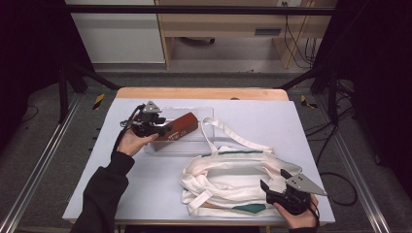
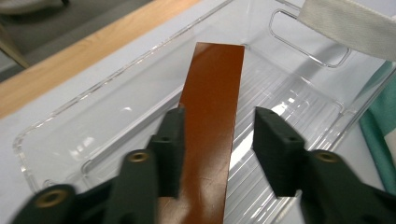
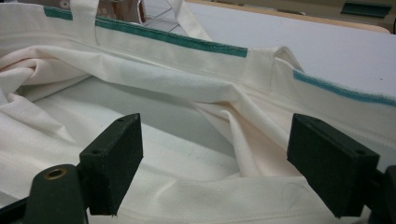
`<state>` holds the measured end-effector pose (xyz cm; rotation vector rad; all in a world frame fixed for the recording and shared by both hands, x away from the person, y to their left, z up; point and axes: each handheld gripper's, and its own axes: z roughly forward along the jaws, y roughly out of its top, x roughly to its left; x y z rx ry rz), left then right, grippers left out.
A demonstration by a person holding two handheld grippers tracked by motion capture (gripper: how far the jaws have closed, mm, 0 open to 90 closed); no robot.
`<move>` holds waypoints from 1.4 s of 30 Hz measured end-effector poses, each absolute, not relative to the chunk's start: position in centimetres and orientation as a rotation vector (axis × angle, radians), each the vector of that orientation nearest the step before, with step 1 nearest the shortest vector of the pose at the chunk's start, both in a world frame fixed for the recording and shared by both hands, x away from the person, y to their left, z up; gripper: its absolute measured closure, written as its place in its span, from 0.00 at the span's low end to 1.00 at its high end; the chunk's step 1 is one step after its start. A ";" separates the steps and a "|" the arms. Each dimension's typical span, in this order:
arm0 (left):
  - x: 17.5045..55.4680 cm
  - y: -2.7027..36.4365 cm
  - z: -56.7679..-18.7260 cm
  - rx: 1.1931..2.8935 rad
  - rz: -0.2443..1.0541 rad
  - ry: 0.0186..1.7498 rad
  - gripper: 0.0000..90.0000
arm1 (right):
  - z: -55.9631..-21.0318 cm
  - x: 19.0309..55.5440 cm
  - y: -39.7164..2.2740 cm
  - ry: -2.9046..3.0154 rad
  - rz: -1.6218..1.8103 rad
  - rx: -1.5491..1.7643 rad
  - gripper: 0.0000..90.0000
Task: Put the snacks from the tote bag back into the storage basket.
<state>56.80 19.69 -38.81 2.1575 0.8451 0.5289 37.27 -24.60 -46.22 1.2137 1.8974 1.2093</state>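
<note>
So the left gripper point(image 1: 163, 130) sat at the near end of a brown box point(image 1: 180, 126), which lay tilted in a clear tray point(image 1: 206, 127) on the table point(image 1: 145, 194). The right gripper point(image 1: 274, 182) was at the edge of a white tote bag point(image 1: 226, 177), jaws apart, one strap trailing toward the tray.

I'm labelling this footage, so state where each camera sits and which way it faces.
High view: above the person's side, looking forward and down on the table; both forearms and hands show.
Left gripper view: rides the left claw, looking along its jaws at the brown box in the clear tray.
Right gripper view: rides the right claw, facing the white tote bag.
Shared: tray, box and bag show in high view too.
</note>
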 end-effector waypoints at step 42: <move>56.4 20.3 -41.6 2.206 0.522 1.067 1.00 | -46.2 37.3 -24.4 1.902 1.209 1.207 0.21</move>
